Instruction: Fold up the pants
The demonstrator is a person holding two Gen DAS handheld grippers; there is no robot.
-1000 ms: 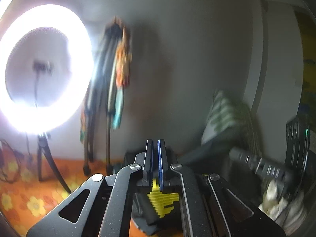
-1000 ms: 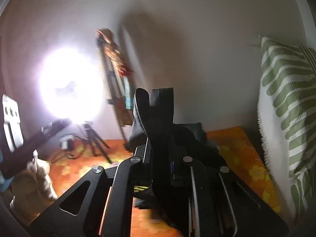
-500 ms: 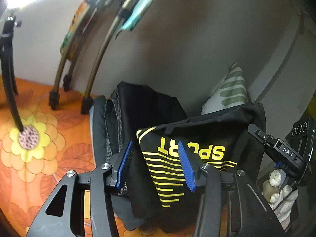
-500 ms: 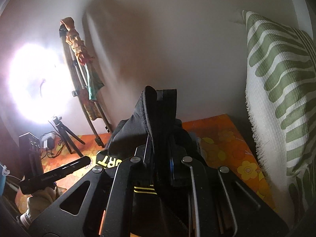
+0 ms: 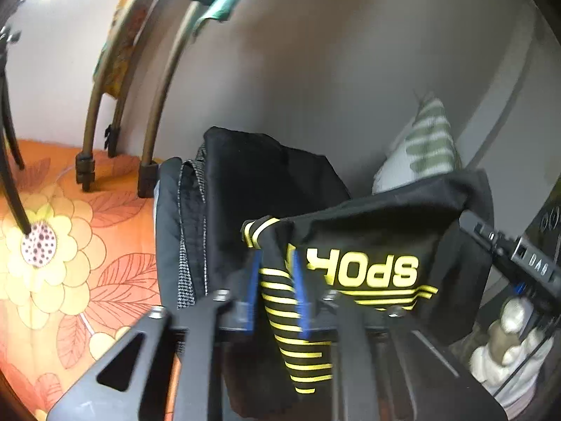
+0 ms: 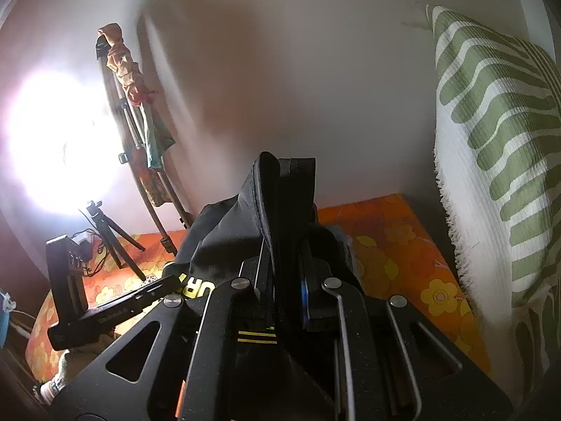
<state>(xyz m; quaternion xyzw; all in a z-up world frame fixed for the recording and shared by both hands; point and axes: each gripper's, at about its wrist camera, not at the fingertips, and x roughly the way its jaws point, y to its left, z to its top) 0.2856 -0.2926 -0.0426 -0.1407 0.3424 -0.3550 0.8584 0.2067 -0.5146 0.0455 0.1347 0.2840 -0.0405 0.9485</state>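
The black pants [image 5: 371, 242] carry yellow stripes and a yellow SPORT print. They hang stretched between both grippers above the orange flowered bedsheet [image 5: 70, 263]. My left gripper [image 5: 275, 277] has its blue-padded fingers closed on the striped edge of the pants. My right gripper [image 6: 285, 245] is shut on a thick black fold of the pants [image 6: 245, 224] that stands up between its fingers. The right gripper also shows at the right edge of the left wrist view [image 5: 508, 252], held by a gloved hand.
A pile of dark clothes [image 5: 224, 210] lies on the bed by the wall. A green-and-white striped pillow [image 6: 491, 161] leans at the right. A ring light [image 6: 59, 147] on a tripod and a folded stand [image 6: 140, 133] with cloth are at the left.
My left gripper tilted down from the wall, opened, and has now closed on the striped edge of the pants. My right gripper kept its hold and lowered slightly.
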